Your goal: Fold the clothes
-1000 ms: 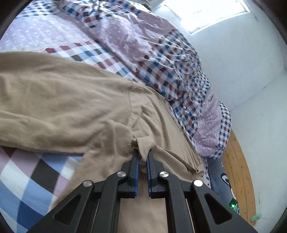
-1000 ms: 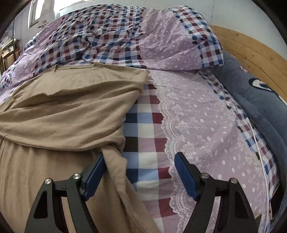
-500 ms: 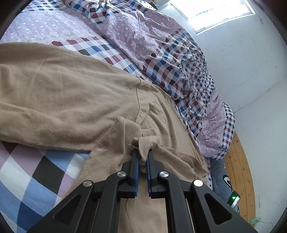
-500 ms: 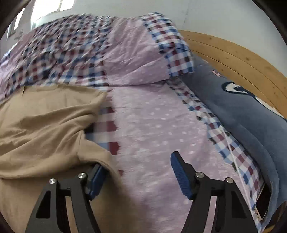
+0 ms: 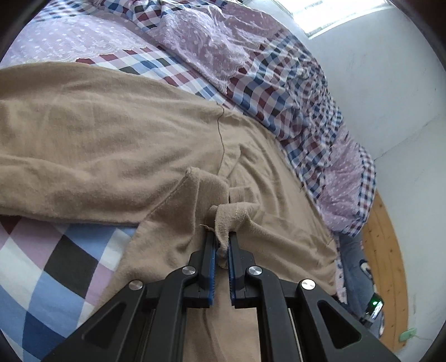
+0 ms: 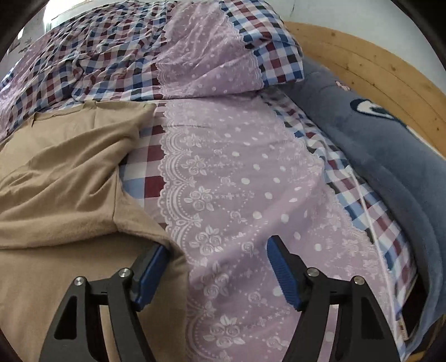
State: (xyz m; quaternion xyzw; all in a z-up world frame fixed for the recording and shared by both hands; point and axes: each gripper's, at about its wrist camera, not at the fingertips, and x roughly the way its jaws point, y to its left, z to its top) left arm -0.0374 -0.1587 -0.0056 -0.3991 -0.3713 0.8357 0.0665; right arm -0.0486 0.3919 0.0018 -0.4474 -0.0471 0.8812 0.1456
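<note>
Bed sheet (image 6: 239, 189) in lilac with white dots and lace edging, checked red-blue-white quilt (image 6: 92, 58) bunched near the wall, blue plush blanket (image 6: 395, 167) beside wooden headboard (image 6: 370, 64), white wall (image 5: 390, 92), bright window (image 5: 334, 14)

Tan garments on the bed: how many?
1. A single tan garment lies spread on the checked bedding; the left gripper pinches one fold, and its edge sits by the right gripper. More could be hidden underneath.

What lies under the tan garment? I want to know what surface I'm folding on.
The tan garment lies on a bedsheet of lilac dotted lace print and red-and-blue checks, which shows along its edges. Whatever is beneath its middle is covered.
</note>
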